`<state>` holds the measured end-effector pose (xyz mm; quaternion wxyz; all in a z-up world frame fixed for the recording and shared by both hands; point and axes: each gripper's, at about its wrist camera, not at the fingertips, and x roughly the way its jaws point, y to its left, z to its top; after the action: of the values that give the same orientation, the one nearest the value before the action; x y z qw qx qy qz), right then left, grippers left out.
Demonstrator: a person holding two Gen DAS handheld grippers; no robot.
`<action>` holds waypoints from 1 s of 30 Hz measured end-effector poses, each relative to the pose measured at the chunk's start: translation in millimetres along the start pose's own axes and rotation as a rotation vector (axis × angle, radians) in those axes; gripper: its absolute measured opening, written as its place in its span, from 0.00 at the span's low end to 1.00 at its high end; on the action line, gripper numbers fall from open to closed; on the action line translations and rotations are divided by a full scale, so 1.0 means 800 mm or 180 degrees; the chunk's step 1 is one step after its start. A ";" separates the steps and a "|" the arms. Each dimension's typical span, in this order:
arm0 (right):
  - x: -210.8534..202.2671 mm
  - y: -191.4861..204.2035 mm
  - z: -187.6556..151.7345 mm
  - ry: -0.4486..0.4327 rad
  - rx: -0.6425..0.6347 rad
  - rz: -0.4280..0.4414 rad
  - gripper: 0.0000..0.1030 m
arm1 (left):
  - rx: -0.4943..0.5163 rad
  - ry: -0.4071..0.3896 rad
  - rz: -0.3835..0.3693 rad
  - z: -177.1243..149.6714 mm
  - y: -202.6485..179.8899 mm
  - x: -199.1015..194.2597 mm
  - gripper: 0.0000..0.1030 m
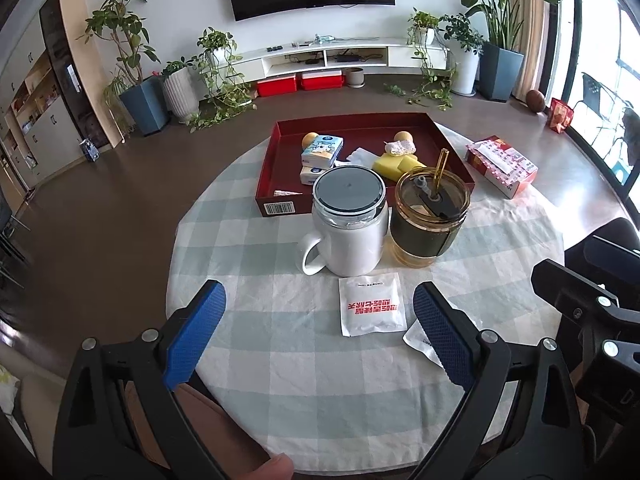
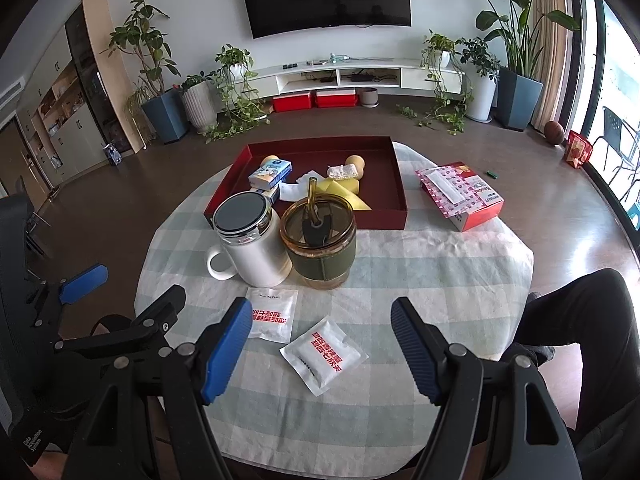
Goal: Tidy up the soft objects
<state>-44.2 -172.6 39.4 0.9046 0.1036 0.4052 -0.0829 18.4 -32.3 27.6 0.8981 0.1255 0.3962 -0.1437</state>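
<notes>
Two white soft packets with red print lie on the checked tablecloth. One packet (image 1: 371, 305) (image 2: 273, 313) lies just ahead of my open, empty left gripper (image 1: 320, 322). The other packet (image 2: 324, 354) lies between the fingers of my open, empty right gripper (image 2: 322, 342); in the left wrist view only its corner (image 1: 420, 340) shows behind my right finger. A red tray (image 1: 280, 164) (image 2: 400, 200) at the far side holds tissue packs (image 1: 322, 152) (image 2: 270, 172), a yellow sponge (image 1: 394, 165) (image 2: 348, 190) and other soft items.
A white lidded mug (image 1: 348, 224) (image 2: 250, 236) and an amber tumbler with a straw (image 1: 430, 222) (image 2: 320, 248) stand between the packets and the tray. A red tissue box (image 1: 502, 164) (image 2: 460, 194) lies at the table's right. The person's leg (image 2: 580, 320) is at the right edge.
</notes>
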 end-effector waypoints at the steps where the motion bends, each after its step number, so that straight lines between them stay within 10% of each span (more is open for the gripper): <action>1: 0.000 0.000 0.000 -0.0008 -0.0007 0.0006 0.72 | 0.0015 0.0001 -0.0024 0.000 -0.001 0.000 0.93; 30: -0.007 0.000 0.006 -0.0016 -0.0004 0.0003 0.72 | 0.0055 0.0014 0.0098 0.002 -0.004 -0.003 0.93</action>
<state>-44.4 -173.8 46.6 0.9057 0.1031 0.4029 -0.0825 16.8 -35.3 30.5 0.8982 0.1397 0.3950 -0.1330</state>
